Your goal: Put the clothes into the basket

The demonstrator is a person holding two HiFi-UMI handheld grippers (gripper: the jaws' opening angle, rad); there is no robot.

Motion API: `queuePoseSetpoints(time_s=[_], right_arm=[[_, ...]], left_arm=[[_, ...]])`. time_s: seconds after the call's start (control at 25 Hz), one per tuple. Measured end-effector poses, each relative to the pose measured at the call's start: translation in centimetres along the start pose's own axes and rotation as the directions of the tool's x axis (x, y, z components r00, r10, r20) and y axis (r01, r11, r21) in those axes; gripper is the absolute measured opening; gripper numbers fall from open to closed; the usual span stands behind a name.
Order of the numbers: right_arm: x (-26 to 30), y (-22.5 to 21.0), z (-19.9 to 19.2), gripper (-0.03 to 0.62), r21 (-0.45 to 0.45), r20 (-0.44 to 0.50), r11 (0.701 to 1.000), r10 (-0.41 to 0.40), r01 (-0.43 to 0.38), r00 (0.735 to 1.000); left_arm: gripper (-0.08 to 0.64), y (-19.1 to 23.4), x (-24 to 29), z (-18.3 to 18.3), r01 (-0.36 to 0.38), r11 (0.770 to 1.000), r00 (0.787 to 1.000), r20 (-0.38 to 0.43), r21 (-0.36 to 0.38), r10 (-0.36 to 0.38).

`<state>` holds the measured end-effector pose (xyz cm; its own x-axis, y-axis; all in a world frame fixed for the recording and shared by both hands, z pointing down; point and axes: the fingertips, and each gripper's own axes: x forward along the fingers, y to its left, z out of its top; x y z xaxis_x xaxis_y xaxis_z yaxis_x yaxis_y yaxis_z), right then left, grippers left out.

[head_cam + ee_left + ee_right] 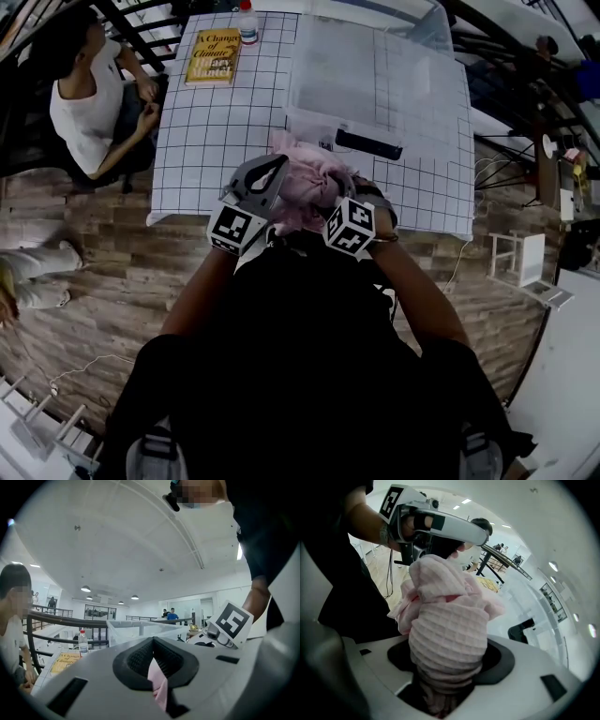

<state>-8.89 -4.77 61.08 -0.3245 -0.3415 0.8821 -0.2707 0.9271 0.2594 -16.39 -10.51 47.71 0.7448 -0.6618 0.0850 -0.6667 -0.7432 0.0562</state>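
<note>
A pink waffle-knit garment (309,183) hangs bunched between my two grippers, above the near edge of the gridded table (216,131). My left gripper (272,180) is shut on a thin fold of the garment (159,686), which pokes up between its dark pads. My right gripper (330,195) is shut on a thick wad of the garment (445,620), which fills its jaws and hides the fingertips. The basket (375,84), a clear plastic bin with a black handle (368,143), stands on the table just beyond the garment.
A yellow book (212,56) and a water bottle (247,22) lie at the table's far left. A seated person (89,94) is by the table's left side. Railings run behind the table. White stools (517,258) stand on the wooden floor to the right.
</note>
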Motion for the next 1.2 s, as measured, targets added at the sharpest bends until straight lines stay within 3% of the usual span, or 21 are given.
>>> queuePoseSetpoints(time_s=[0.28, 0.52, 1.2], right_arm=[[-3.4, -0.6, 1.5, 0.311, -0.026, -0.015, 1.000, -0.008, 0.008, 1.000], [-6.6, -1.1, 2.8, 0.311, -0.043, -0.026, 0.999, -0.010, 0.009, 1.000], [-13.5, -5.8, 3.7, 0.314, -0.066, -0.073, 0.993, -0.100, 0.096, 0.992]], left_arm=[[0.003, -0.3, -0.5, 3.4, -0.005, 0.999, 1.000, 0.004, 0.043, 0.005], [0.003, -1.0, -0.5, 6.3, 0.017, 0.999, 1.000, 0.025, 0.034, -0.018], [0.003, -2.2, 2.5, 12.5, 0.066, 0.993, 0.997, 0.034, 0.096, -0.070]])
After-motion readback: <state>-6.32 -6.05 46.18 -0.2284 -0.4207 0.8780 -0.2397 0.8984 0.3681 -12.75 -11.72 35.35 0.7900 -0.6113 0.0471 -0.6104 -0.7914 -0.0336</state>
